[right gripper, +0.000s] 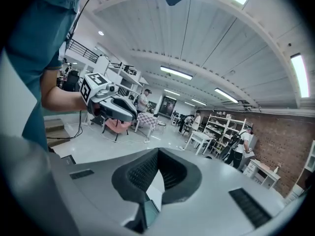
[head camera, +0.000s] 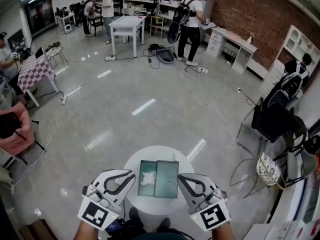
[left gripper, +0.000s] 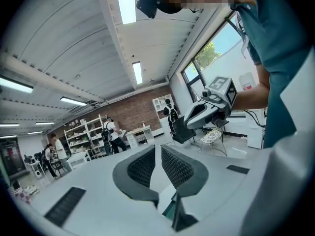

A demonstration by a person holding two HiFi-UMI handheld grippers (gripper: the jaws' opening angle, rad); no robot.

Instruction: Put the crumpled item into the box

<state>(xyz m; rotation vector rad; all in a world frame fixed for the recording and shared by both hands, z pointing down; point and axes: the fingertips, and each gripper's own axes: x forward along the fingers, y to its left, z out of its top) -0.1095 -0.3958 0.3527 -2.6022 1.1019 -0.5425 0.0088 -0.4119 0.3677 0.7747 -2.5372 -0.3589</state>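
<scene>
A teal box (head camera: pixel 167 179) lies open on the small round white table (head camera: pixel 157 153) just in front of me. The crumpled white item (head camera: pixel 148 178) rests inside the box's left half. My left gripper (head camera: pixel 131 174) hovers at the table's left edge and my right gripper (head camera: pixel 180 177) at its right edge, both beside the box and apart from it. The left gripper view shows its jaws (left gripper: pixel 158 149) closed together with nothing between them, and the right gripper (left gripper: pixel 187 126) across from it. The right gripper's own jaws (right gripper: pixel 157 152) also meet, empty, facing the left gripper (right gripper: pixel 131 118).
A black chair (head camera: pixel 272 119) and a white mesh chair (head camera: pixel 270 170) stand to the right of the table. A pink chair (head camera: pixel 15 134) and a checkered table (head camera: pixel 34 69) are at the left. Cables trail over the grey floor, and several people stand at the far side.
</scene>
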